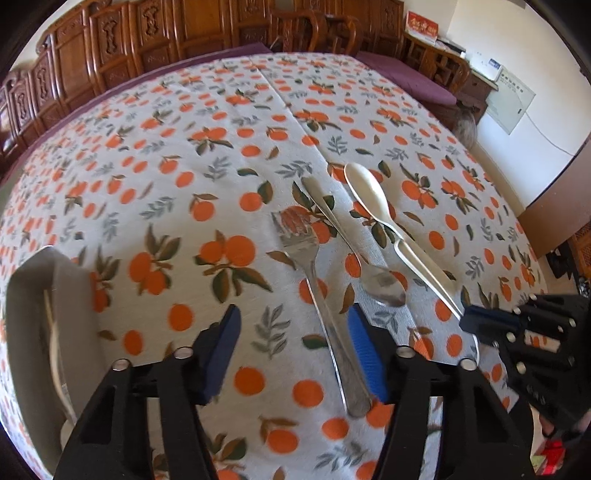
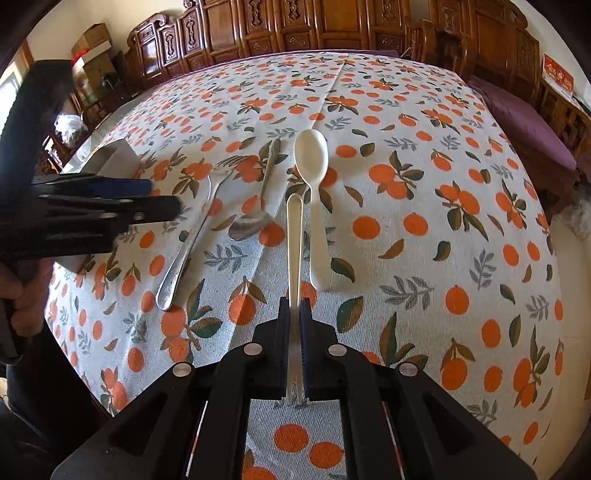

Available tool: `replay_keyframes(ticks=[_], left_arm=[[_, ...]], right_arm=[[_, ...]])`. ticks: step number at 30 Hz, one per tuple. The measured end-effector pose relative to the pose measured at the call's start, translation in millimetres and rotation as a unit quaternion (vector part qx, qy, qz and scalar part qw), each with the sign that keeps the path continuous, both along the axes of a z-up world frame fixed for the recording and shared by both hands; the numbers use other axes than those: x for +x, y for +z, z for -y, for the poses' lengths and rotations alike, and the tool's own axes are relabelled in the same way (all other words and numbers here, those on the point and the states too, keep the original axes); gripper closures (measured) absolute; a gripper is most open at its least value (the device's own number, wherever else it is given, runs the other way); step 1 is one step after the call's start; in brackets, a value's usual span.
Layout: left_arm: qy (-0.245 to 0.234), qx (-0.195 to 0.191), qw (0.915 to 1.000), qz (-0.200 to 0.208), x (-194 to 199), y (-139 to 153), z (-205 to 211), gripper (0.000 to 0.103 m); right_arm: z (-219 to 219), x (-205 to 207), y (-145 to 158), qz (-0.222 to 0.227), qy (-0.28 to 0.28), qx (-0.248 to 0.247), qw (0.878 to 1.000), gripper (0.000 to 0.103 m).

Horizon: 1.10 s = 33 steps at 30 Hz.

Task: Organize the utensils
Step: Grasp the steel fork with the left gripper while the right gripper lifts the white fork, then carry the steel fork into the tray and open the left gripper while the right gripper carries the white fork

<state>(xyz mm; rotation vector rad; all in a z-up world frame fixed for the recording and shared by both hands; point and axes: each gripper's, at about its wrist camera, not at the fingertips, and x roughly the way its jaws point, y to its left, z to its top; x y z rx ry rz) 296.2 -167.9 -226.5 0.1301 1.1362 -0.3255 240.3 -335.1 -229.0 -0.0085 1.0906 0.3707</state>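
My left gripper [image 1: 295,350] hangs open over the cloth, and the handle of a metal fork [image 1: 325,314] lies between its blue pads, close beside the right pad [image 1: 367,354]. A metal spoon [image 1: 382,286] lies just right of the fork, with a white plastic spoon [image 1: 365,188] beyond it. My right gripper [image 2: 294,321] is shut on a white plastic fork [image 2: 295,240], handle pointing away and tines toward the camera. In the right wrist view the white spoon [image 2: 314,166], metal spoon [image 2: 251,225] and metal fork [image 2: 192,236] lie ahead, with the left gripper [image 2: 162,197] over the fork.
A grey container [image 1: 40,306] with utensils in it stands at the table's left edge, also visible as the grey container [image 2: 114,158]. The round table [image 1: 166,155] wears an orange-print cloth. Carved wooden cabinets [image 2: 295,29] and chairs ring the far side. A hand [image 2: 22,295] grips the left tool.
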Motion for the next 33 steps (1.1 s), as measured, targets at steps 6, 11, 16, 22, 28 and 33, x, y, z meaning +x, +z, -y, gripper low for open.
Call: replay_keyframes(ticks=[6, 11, 16, 22, 28, 33], left_arm=[[-0.003, 0.014, 0.9997, -0.019, 11, -19, 13, 0.070], [-0.008, 0.031, 0.9994, -0.014, 12, -23, 17, 0.072], [-0.017, 0.039, 0.9991, -0.011, 10, -23, 16, 0.094], [-0.023, 0.033, 0.9990, -0.021, 4, -21, 1, 0.097], [-0.023, 0.022, 0.9993, -0.022, -8, -14, -15, 0.097], [-0.032, 0.015, 0.9993, -0.010, -20, 0, -21, 0.097]], right_arm=[[-2, -1, 0, 0.002, 0.000, 0.002, 1.000, 0.096], [-6, -2, 0, 0.002, 0.003, 0.002, 1.000, 0.096], [-14, -4, -1, 0.002, 0.011, -0.003, 1.000, 0.096], [-19, -5, -2, 0.006, 0.014, -0.020, 1.000, 0.096], [-21, 1, -8, 0.000, 0.005, -0.021, 1.000, 0.093], [-26, 4, -12, -0.004, 0.003, -0.031, 1.000, 0.092]])
